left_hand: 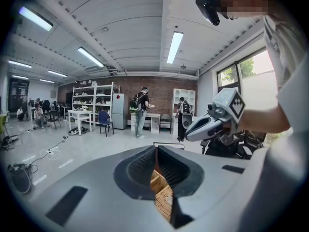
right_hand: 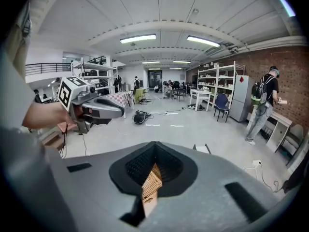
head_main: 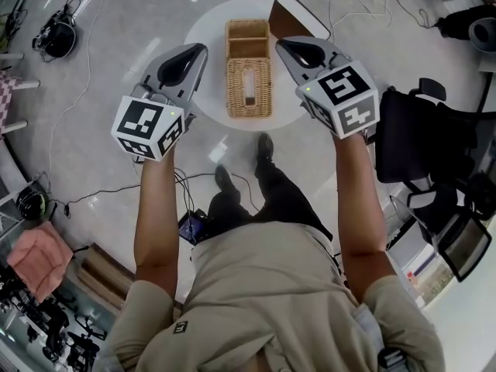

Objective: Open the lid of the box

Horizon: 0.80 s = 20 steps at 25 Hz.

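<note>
The wicker box (head_main: 248,91) lies at the middle of the round white worktop (head_main: 205,29), its long axis running straight away from the person. Its near part shows a woven face with a dark slot along that axis; its far end shows a hollow. The left tool (head_main: 195,51) and right tool (head_main: 283,45) flank the box from above, both clenched on nothing. Each carries a cube with black-and-white square markers.

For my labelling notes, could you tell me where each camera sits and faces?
Head view: on head, looking down at wicker box; arms, legs show.
Left gripper view: on left gripper, facing shelves; right gripper, forearm show.
Right gripper view: on right gripper, facing open floor; left gripper, hand show.
All three catch the box.
</note>
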### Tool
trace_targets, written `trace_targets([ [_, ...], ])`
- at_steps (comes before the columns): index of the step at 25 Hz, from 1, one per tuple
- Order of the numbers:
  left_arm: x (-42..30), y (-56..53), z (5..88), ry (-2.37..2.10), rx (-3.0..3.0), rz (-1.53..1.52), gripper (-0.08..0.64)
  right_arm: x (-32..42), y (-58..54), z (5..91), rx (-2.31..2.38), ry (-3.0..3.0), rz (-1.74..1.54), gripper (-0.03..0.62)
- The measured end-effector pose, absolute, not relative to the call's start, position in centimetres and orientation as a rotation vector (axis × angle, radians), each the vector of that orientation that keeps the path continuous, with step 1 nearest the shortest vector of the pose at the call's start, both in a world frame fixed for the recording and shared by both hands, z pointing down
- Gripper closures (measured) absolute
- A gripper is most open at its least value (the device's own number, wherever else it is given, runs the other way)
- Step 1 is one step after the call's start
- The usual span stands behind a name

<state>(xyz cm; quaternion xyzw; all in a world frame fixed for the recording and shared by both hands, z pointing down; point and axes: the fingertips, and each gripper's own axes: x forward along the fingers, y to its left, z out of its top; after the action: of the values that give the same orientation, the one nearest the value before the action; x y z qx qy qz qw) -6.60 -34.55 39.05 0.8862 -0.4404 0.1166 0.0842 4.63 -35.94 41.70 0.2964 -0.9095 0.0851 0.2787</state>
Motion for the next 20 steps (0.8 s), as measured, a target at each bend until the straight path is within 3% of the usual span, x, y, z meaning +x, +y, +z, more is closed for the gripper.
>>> trace_targets([
  [20,-6.1,-34.2,51.7,-1.237,2.507,0.39,0.546,5.1,-35.6,56.4,0.769,-2.349,0.51,0.578],
])
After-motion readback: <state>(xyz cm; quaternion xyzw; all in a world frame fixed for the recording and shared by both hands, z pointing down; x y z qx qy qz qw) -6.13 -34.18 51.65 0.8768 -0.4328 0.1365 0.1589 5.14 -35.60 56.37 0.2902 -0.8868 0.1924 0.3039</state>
